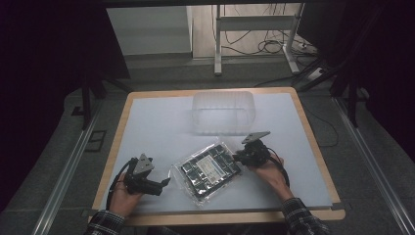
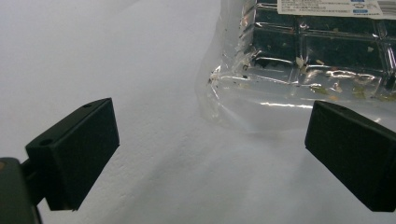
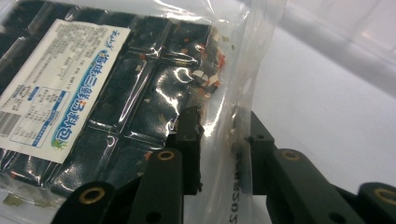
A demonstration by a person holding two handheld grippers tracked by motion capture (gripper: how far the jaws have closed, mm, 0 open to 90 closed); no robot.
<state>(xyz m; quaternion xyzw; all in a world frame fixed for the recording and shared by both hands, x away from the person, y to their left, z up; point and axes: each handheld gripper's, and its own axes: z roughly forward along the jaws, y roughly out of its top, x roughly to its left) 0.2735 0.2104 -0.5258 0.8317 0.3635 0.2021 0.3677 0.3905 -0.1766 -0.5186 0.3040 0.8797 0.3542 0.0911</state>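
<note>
A clear plastic packet (image 1: pixel 209 169) of dark square blocks with a white label (image 3: pixel 60 84) lies on the white table mat (image 1: pixel 161 127). My right gripper (image 1: pixel 238 157) is at the packet's right end. In the right gripper view its jaws (image 3: pixel 222 144) stand close together, shut on the packet's clear edge (image 3: pixel 233 93), which rises between them. My left gripper (image 1: pixel 164 183) rests low on the mat just left of the packet. The left gripper (image 2: pixel 210 149) is open wide, with the packet's near corner (image 2: pixel 243 107) a little ahead of its fingers and apart from them.
A clear, empty plastic tub (image 1: pixel 224 112) stands at the back middle of the mat; its wall (image 3: pixel 345 42) lies just beyond the right gripper. The mat covers a wooden table (image 1: pixel 313 142) with bare borders. Desk legs and cables (image 1: pixel 264 46) lie on the floor beyond.
</note>
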